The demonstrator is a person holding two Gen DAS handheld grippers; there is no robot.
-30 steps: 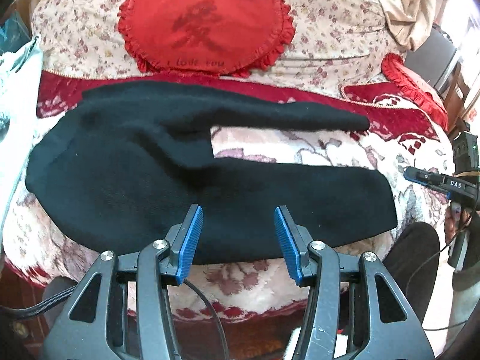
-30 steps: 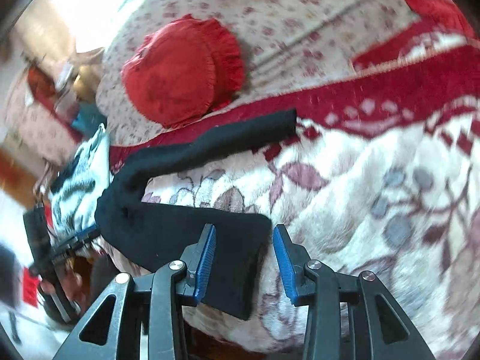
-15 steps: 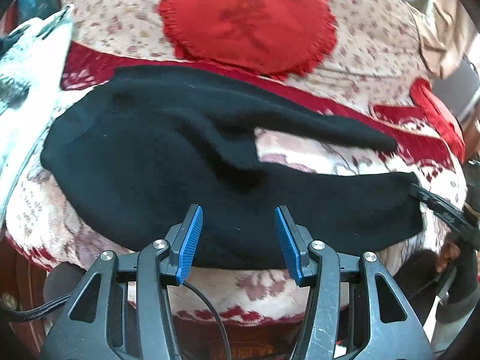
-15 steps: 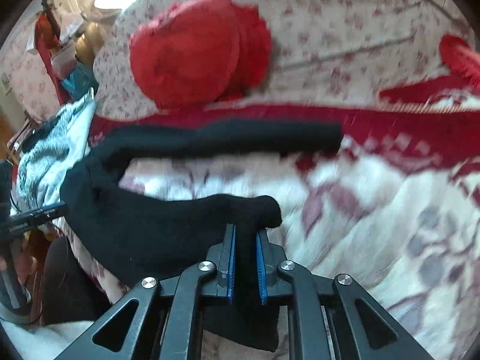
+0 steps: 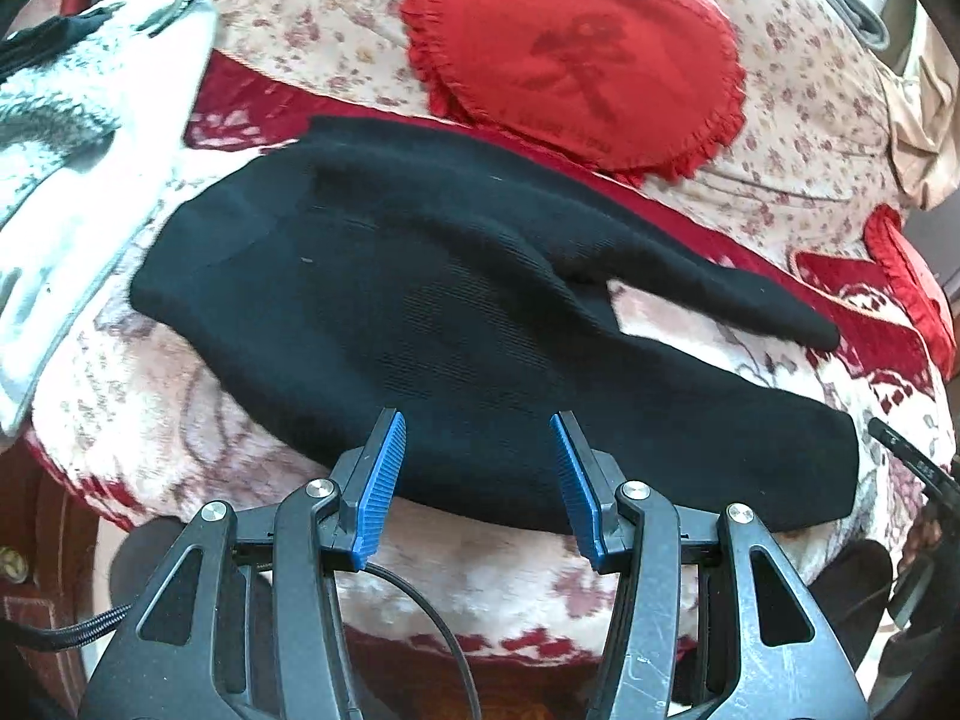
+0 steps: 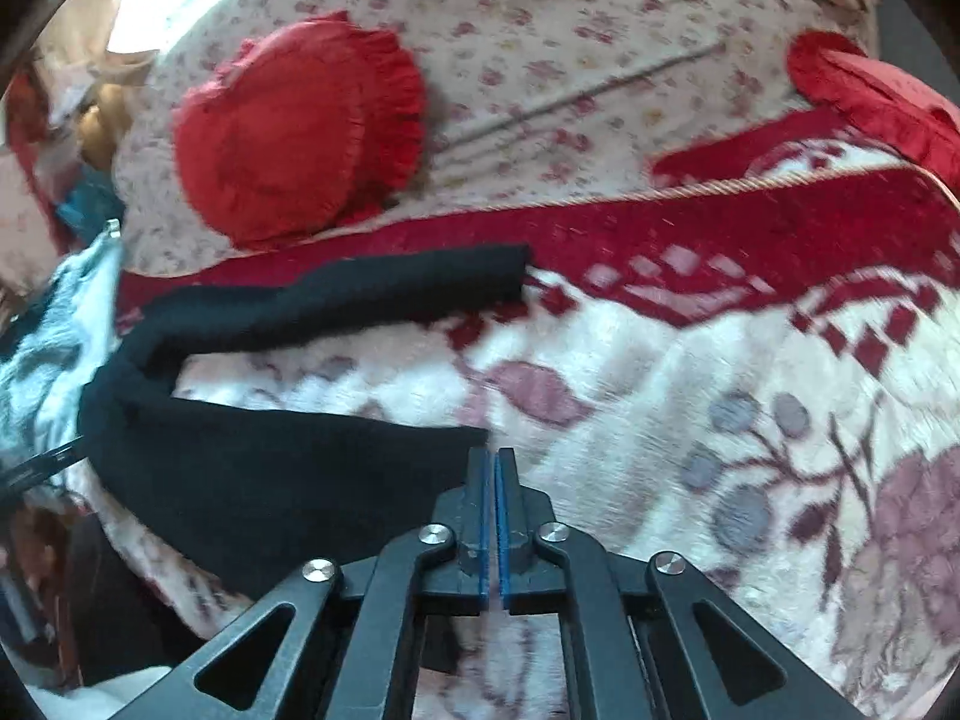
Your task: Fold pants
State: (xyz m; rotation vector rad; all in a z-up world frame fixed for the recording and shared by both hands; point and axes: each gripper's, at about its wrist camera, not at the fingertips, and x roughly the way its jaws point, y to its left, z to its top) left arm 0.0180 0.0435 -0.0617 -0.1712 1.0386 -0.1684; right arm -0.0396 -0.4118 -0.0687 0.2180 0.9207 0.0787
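Observation:
Black pants point(image 5: 456, 324) lie spread on a flowered blanket, waist to the left, two legs running right with a gap between them. My left gripper point(image 5: 477, 438) is open, its blue pads over the near edge of the pants, holding nothing. In the right wrist view the pants point(image 6: 252, 480) lie to the left. My right gripper point(image 6: 493, 462) is shut on the cuff corner of the near leg. The far leg point(image 6: 384, 288) lies flat beyond it.
A red heart-shaped cushion point(image 5: 576, 54) leans on the flowered backrest behind the pants. A white and grey garment point(image 5: 72, 138) lies at the left. Another red cushion point(image 6: 882, 90) sits at the far right. The blanket's front edge drops off just below the grippers.
My right gripper has closed on the near leg's cuff. My left gripper has moved left toward the waist end of the pants and stayed open.

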